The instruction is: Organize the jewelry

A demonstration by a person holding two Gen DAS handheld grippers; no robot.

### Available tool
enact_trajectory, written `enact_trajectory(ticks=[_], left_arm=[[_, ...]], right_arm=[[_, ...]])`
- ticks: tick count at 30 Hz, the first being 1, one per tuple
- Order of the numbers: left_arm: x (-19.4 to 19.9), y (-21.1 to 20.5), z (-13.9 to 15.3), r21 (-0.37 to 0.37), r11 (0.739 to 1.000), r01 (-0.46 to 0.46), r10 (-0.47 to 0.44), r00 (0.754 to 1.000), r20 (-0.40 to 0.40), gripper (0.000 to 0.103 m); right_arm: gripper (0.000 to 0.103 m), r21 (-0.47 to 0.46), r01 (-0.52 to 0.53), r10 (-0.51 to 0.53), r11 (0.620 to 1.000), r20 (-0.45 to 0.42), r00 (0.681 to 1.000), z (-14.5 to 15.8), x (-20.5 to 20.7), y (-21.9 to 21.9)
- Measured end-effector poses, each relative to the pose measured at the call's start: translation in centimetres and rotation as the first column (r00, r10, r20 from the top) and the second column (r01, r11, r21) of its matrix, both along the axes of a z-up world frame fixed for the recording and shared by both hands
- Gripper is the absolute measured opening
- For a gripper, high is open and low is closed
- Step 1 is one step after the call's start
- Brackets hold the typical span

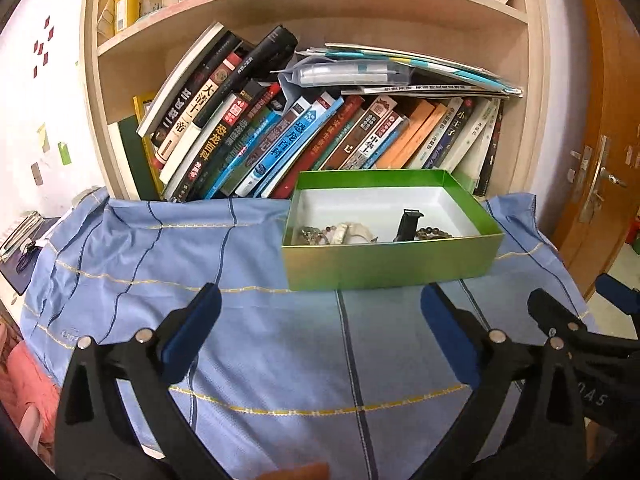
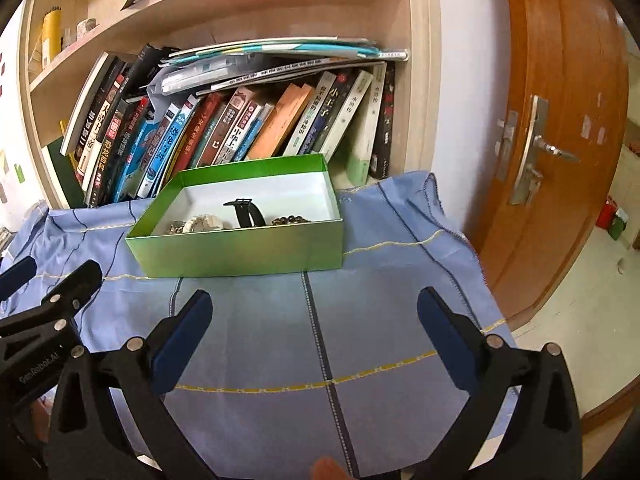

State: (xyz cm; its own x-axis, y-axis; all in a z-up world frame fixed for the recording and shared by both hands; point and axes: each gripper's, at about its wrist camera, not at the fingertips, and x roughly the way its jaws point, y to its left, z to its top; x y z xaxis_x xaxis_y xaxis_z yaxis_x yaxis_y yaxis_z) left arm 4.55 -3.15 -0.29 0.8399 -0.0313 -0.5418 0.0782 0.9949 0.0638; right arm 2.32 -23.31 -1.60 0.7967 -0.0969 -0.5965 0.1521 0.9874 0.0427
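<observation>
Several jewelry pieces sit along the near wall inside an open green box [image 1: 390, 266]: a black watch strap [image 1: 408, 226] standing up, a white bracelet [image 1: 352, 232] left of it, dark beads [image 1: 434, 234] to its right, more beaded pieces [image 1: 310, 235] at far left. Box rests on blue cloth [image 1: 260, 360], its back against a bookshelf [image 1: 320, 12] of leaning books [image 1: 248, 140]. Left gripper [image 1: 320, 340] fingers spread wide, empty, above cloth near box. Right gripper [image 2: 314, 340] likewise wide, empty, just beside the left one. Wooden door [image 2: 560, 120] at right.
</observation>
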Motion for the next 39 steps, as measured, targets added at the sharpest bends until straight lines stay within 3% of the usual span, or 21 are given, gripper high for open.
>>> enact_trajectory(ticks=[39], left_arm=[[-0.71, 0.15, 0.68, -0.004, 1.000, -0.012, 0.012, 1.000, 0.015, 0.099]], right_arm=[[0.100, -0.022, -0.013, 0.014, 1.000, 0.030, 0.999, 1.00, -0.53, 0.29]])
